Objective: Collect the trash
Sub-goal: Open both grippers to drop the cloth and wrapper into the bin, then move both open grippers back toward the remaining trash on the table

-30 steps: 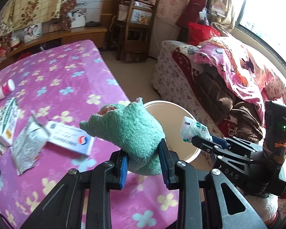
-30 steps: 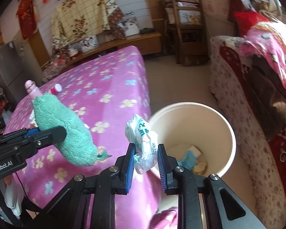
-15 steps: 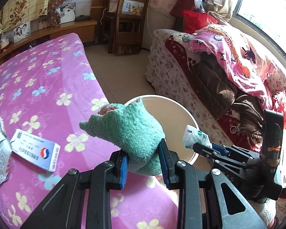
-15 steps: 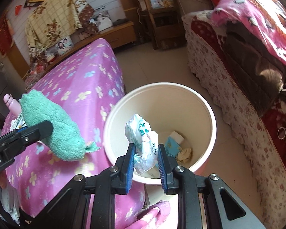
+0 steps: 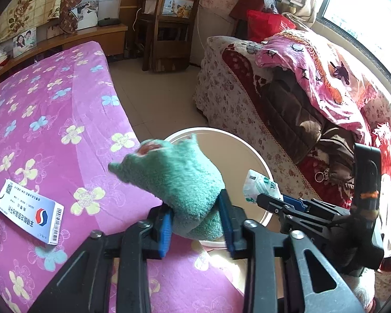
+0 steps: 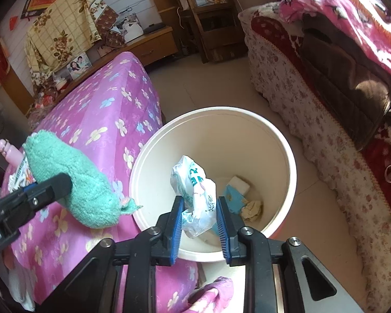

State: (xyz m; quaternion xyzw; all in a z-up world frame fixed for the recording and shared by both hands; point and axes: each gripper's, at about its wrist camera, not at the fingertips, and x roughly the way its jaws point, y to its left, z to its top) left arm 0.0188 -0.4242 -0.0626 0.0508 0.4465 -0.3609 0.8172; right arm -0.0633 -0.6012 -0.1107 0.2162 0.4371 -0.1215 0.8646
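**Both claws over the bin, jaws easing apart**

We hold the right gripper [image 6: 198,228] above the mouth of the cream plastic trash bin [image 6: 286,156], which stands on the tiled floor between the bed and the sofa. Between its blue pads sits a crumpled white plastic wrapper with green print [image 6: 195,195]. The jaws are opening: the left pad touches the wrapper, while a narrow gap shows at the right pad, so the wrapper is no longer squeezed and hangs directly over the bin's interior. At the bottom of the bin lie a small blue-and-white carton [image 6: 237,190] and a wad of yellowish paper [image 6: 252,210].

Our left gripper [image 5: 195,224] carries a teal fuzzy sock [image 5: 179,180] with a pinkish patch at its far end. Its jaws are opening too; the sock bulges between the pads and touches both, and we cannot tell how firmly they press. The sock hangs over the near rim of the bin, at the edge of the bed's magenta flowered cover [image 5: 52,120].

On the cover to the left lies a flat white medicine box with a red-and-blue logo [image 5: 31,215], well apart from the bin.
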